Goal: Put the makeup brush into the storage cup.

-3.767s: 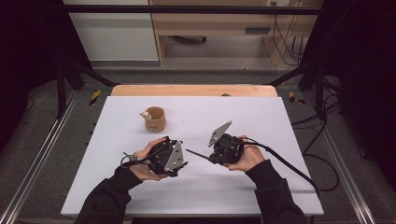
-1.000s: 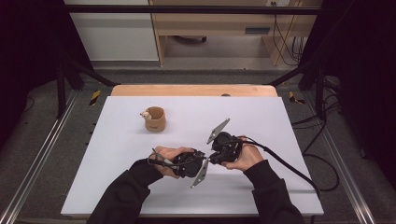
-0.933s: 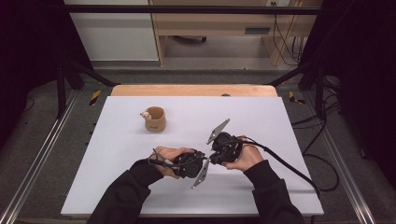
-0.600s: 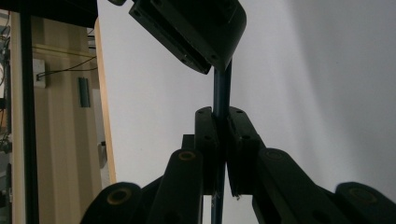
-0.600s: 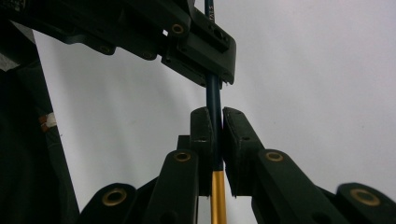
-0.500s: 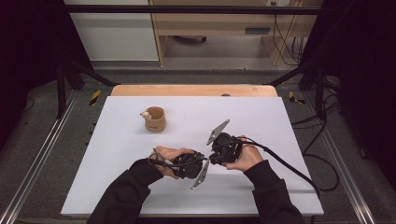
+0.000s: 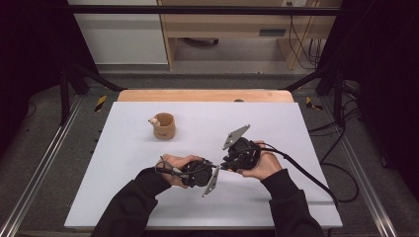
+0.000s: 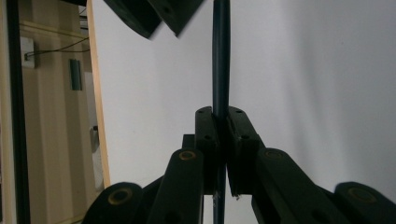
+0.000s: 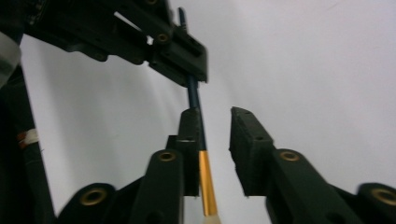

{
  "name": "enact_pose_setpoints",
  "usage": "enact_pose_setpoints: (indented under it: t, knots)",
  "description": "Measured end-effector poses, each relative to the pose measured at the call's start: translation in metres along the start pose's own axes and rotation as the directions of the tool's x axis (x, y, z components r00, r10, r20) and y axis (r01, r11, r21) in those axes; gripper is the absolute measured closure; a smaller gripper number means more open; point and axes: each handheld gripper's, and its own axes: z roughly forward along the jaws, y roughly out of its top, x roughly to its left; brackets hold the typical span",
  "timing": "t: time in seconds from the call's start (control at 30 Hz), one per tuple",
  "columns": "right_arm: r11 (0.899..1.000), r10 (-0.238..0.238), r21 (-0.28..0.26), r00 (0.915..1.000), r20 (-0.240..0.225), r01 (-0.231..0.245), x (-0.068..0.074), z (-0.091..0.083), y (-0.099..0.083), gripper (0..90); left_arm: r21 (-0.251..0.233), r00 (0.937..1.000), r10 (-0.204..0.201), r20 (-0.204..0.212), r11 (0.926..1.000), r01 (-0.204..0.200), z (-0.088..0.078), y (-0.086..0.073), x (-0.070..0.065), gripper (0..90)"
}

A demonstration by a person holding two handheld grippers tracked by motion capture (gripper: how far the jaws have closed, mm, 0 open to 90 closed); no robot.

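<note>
Both grippers meet low centre in the high view, over the white table [image 7: 123,197].

Left gripper [image 7: 210,173]: jaws clamped tight on a thin brush handle [image 8: 221,56]. In the left gripper view the dark shaft runs straight up from between the pads to the top edge, centre frame. The right gripper's jaw tips sit blurred at the top, left of the shaft.

Right gripper [image 7: 226,163]: jaws have just been opening. In the right gripper view they stand narrowly apart with the brush between them; the shaft lies along the left pad [image 9: 189,135], clear gap to the right pad. It is not gripping. The same view shows the handle going from dark blue to a gold ferrule [image 9: 206,182] near the bottom edge, with a pale tip just below it. The left gripper's jaws sit in that view's upper left, closed on the far end of the shaft.

So the brush hangs above the table between the two grippers, carried by the left one.

A small tan cup [image 7: 164,126] with a pale figure on its rim stands upper left on the table, well apart from both hands.
</note>
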Motion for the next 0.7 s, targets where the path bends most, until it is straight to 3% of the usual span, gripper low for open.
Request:
enact_pose_setpoints:
  t: [0.07,0.1,0.17,0.2,0.4,0.43,0.5,0.7]
  knots:
    - [1.0,0.0,-0.017,0.9998,0.018,0.0,-0.001,-0.002,0.0,68.5,0.004,0.9998,-0.018,-0.005,0.9998,0.018,-0.001,-0.002,0.001,83.8]
    - [0.999,0.011,-0.043,0.9994,0.033,-0.01,-0.003,-0.007,-0.001,62.5,0.004,0.9997,-0.021,-0.007,0.9998,0.021,-0.001,-0.003,0.001,83.8]
    - [0.998,0.02,-0.054,0.9987,0.046,-0.018,-0.003,-0.009,-0.001,59.5,0.012,0.9993,-0.037,-0.006,0.9992,0.037,-0.002,-0.005,0.001,83.9]
    - [0.996,0.026,-0.084,0.997,0.073,-0.019,-0.004,-0.013,-0.003,54.3,0.019,0.9981,-0.061,-0.003,0.998,0.061,-0.002,-0.007,0.001,83.8]
    - [0.991,0.042,-0.13,0.9937,0.104,-0.028,-0.008,-0.021,-0.005,43.9,0.02,0.9944,-0.105,0.002,0.9942,0.105,-0.005,-0.015,0.003,83.8]
    - [0.987,0.058,-0.153,0.9919,0.112,-0.041,-0.01,-0.023,-0.007,40.6,0.004,0.9885,-0.151,0.0,0.9885,0.151,-0.005,-0.018,0.002,83.8]
    - [0.986,0.06,-0.159,0.9914,0.117,-0.04,-0.012,-0.024,-0.009,38.9,0.029,0.9902,-0.14,-0.001,0.9898,0.139,-0.006,-0.019,0.004,83.8]
    - [0.969,0.119,-0.233,0.9795,0.162,-0.08,-0.016,-0.035,-0.027,27.3,0.033,0.9794,-0.202,-0.001,0.9788,0.202,-0.008,-0.027,0.003,83.8]
